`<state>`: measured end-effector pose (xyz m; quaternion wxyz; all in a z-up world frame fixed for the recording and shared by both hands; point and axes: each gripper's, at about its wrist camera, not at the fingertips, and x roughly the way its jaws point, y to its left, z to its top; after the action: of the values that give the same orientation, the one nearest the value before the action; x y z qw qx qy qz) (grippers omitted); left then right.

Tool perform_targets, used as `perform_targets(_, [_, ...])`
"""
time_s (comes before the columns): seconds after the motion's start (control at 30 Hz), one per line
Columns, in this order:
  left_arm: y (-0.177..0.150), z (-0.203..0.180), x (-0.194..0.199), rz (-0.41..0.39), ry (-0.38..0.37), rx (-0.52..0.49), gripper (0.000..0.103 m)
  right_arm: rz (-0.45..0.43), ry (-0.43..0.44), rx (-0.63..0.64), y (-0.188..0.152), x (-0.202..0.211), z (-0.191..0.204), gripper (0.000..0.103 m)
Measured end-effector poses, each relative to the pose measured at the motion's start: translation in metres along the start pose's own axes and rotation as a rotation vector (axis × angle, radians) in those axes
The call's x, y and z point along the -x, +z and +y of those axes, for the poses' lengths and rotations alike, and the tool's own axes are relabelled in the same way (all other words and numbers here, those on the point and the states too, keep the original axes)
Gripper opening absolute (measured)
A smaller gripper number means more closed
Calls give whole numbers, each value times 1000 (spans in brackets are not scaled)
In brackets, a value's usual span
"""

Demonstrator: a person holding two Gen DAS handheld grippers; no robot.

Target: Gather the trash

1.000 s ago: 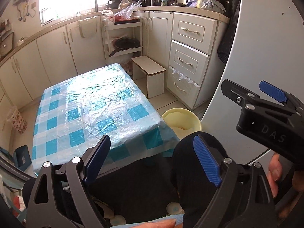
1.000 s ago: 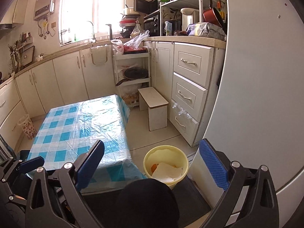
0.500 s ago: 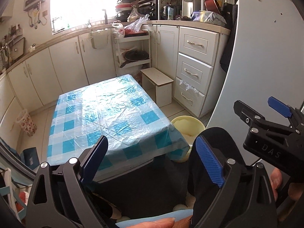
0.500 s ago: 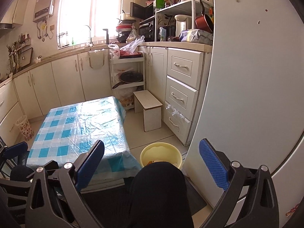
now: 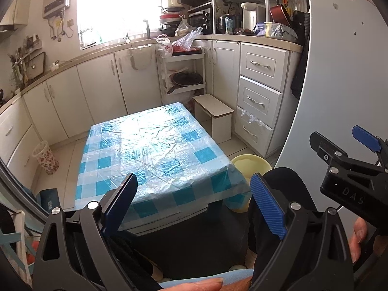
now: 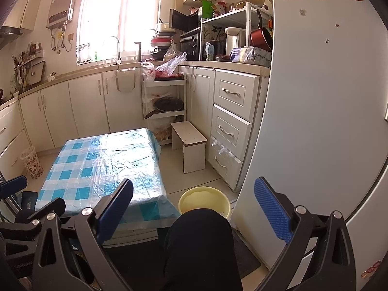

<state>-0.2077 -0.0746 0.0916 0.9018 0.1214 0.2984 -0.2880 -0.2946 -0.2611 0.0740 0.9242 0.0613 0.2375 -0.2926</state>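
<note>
The yellow bin (image 6: 204,201) sits on the floor just past the near right corner of the low worktop (image 6: 101,167), between it and the white fridge door (image 6: 315,121); I can see its rim and pale inside, but my view into it is partly cut off by a dark-clad knee (image 6: 201,245). From the left camera the same bin (image 5: 249,167) peeks out behind the worktop's corner (image 5: 155,155), whose blue-and-white checked cloth lies under a clear plastic sheet with nothing on it that I can make out.

My left gripper (image 5: 191,206) hangs above the person's lap with its fingers spread wide and nothing between them. My right gripper (image 6: 194,208) is likewise spread wide and empty, aimed over the knee toward the bin. In the left view the right gripper (image 5: 349,169) shows at the far right edge, a hand (image 5: 359,240) on its handle.

A small white step stool (image 6: 190,145) stands beyond the bin, near the drawer unit (image 6: 232,126).
</note>
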Motion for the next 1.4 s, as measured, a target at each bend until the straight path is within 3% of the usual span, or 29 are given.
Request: perform_targets(1.4, [4,2,10,-21,44,15,94,22,20,3,-4,5,1,96])
